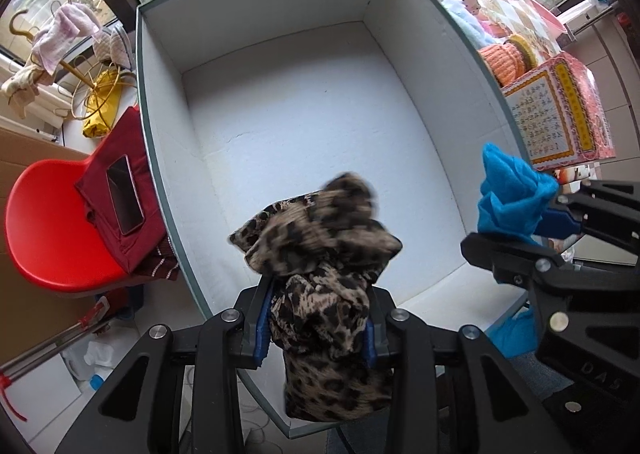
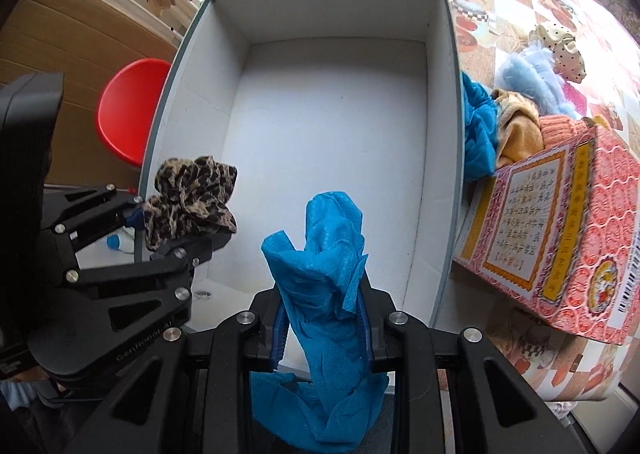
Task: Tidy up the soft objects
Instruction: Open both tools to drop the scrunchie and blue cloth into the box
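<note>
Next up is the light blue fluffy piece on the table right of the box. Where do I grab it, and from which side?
Pinch the light blue fluffy piece at its raised left-hand bulge, coming from above: the polka-dot fabric overlaps its far side and the tan cloth crowds its near edge. Both grippers are full now.

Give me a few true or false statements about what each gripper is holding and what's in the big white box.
1. The left gripper holds a leopard-print cloth. True.
2. The right gripper is empty. False: it grips a blue cloth.
3. The white box already has cloths inside. False: nothing shows in it.
4. A pink printed box sits to the right of the white box. True.
5. A phone lies on the table. False: it rests on red fabric on a red chair.
</note>
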`<state>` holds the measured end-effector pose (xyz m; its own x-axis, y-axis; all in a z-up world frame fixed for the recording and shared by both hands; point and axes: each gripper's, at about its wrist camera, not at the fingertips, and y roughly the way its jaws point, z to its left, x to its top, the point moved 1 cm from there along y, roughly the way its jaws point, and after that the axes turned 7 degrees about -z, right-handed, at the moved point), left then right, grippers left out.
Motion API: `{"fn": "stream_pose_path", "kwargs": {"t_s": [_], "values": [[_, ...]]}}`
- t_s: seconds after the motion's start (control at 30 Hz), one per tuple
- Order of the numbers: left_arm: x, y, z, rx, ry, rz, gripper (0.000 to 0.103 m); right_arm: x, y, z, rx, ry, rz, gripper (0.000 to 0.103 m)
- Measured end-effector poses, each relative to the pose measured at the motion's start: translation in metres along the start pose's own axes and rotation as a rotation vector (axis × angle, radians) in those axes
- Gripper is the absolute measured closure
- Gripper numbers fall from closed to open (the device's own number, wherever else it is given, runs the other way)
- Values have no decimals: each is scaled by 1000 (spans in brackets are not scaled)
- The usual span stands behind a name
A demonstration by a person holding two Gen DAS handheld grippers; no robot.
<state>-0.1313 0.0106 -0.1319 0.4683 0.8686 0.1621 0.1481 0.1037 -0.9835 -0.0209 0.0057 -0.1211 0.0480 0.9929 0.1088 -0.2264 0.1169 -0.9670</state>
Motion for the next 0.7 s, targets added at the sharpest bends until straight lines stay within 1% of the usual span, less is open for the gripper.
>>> {"fn": "stream_pose_path", "kwargs": {"t_s": [0.03, 0.07, 0.1, 0.13, 0.17, 0.23, 0.27, 0.3, 0.33, 0.37, 0.43, 0.5, 0.53, 0.6, 0.7], "values": [[1, -2, -1, -1, 2, -7, 58, -1, -3, 0, 2, 2, -7, 73], [1, -5, -2, 1, 1, -15, 48, 0, -6, -1, 8, 2, -16, 73], [3, -7, -3, 5, 0, -27, 38, -5, -11, 0, 11, 1, -24, 73], [4, -12, -3, 14, 0, -43, 35, -4, -14, 1, 16, 0, -31, 73], [6, -13, -2, 29, 3, -52, 33, -5, -18, 0, 24, 0, -40, 70], [10, -17, 1, 54, -6, -62, 30, -3, -26, 0, 21, 0, -66, 58], [11, -17, 5, 52, -19, -62, 26, -1, -30, -2, 16, 7, -79, 42], [11, -18, 9, 30, -36, -58, 23, 0, -35, -6, 16, 19, -91, 23], [12, -19, 11, 3, -55, -52, 21, 0, -40, -10, 28, 40, -106, 14], [13, -20, 12, -6, -63, -50, 20, 1, -45, -13, 58, 63, -120, 2], [15, -25, 11, 0, -55, -62, 15, 2, -52, -16, 105, 90, -143, 1], [15, -28, 10, 14, -42, -80, 2, 0, -59, -12, 120, 82, -171, 1], [16, -30, 9, 13, -41, -88, 1, 1, -64, -11, 118, 72, -183, 1], [18, -34, 12, 0, -59, -97, 1, 2, -70, -7, 116, 59, -205, 1], [21, -40, 19, -36, -100, -110, 1, 5, -76, -3, 122, 65, -225, 1]]}}
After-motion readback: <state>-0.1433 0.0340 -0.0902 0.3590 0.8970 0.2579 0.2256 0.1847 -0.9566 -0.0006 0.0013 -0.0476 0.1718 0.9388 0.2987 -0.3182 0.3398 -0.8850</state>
